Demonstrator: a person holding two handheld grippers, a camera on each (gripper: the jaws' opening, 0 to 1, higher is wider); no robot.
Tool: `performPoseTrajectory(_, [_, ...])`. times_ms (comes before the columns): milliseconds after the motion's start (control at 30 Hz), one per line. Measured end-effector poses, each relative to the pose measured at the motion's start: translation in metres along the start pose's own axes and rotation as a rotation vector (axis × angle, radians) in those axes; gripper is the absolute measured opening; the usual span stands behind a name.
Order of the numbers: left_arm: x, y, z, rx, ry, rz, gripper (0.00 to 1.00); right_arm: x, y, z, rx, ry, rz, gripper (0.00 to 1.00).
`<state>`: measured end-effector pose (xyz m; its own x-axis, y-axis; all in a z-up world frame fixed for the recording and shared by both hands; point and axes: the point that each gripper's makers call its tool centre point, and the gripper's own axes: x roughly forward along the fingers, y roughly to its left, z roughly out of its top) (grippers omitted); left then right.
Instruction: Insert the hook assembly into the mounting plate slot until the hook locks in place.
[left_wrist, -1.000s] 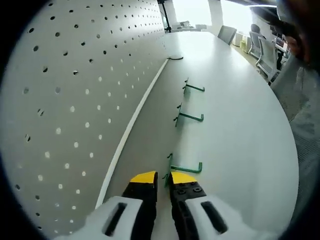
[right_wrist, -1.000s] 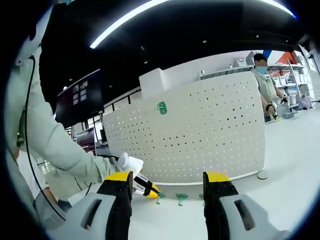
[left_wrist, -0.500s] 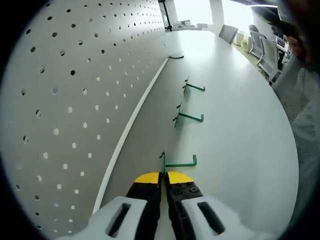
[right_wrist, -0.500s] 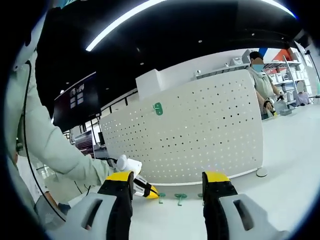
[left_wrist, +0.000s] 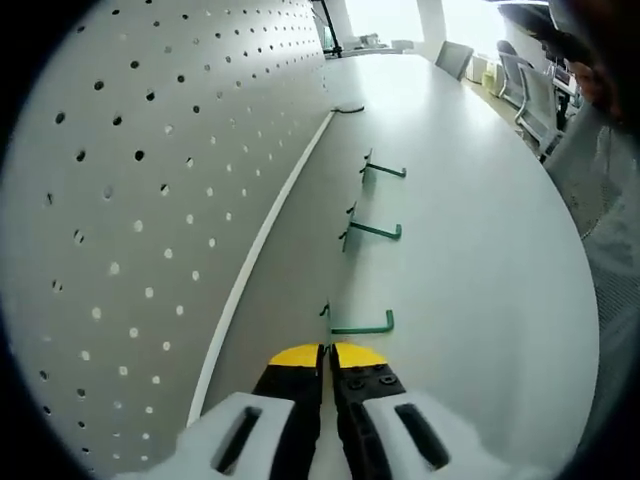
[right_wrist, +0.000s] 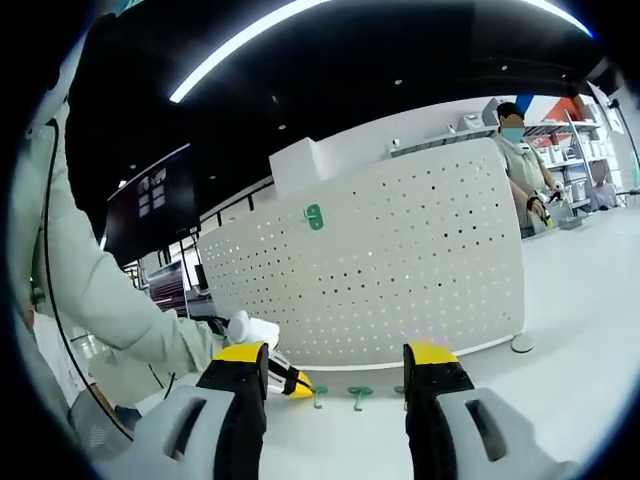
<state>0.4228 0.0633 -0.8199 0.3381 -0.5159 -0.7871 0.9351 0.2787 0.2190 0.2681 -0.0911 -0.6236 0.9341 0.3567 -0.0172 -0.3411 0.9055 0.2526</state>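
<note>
While my left gripper (left_wrist: 327, 352) clamps the green hook (left_wrist: 360, 326) beside the pegboard (left_wrist: 140, 200), my right gripper (right_wrist: 335, 360) gapes wide.

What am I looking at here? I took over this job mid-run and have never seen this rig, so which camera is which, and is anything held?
A person holds a two-jaw gripper in each hand, and a fisheye camera rides on each. In the left gripper view, the left gripper has its yellow-tipped jaws shut on the nearest green hook. Two more green hooks lie on the white table beside the standing white pegboard. In the right gripper view, the right gripper is open and holds nothing; it faces the pegboard's front, where one green hook already hangs.
</note>
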Motion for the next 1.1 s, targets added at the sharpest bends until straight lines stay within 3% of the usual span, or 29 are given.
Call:
performPoseTrajectory(567, [-0.034, 0.003, 0.008, -0.052, -0.056, 0.073, 0.03, 0.001, 0.006, -0.001, -0.026, 0.009, 0.020, 0.52])
performPoseTrajectory(1100, [-0.089, -0.002, 0.028, -0.051, -0.139, 0.166, 0.04, 0.002, 0.022, -0.003, -0.090, 0.021, 0.080, 0.50])
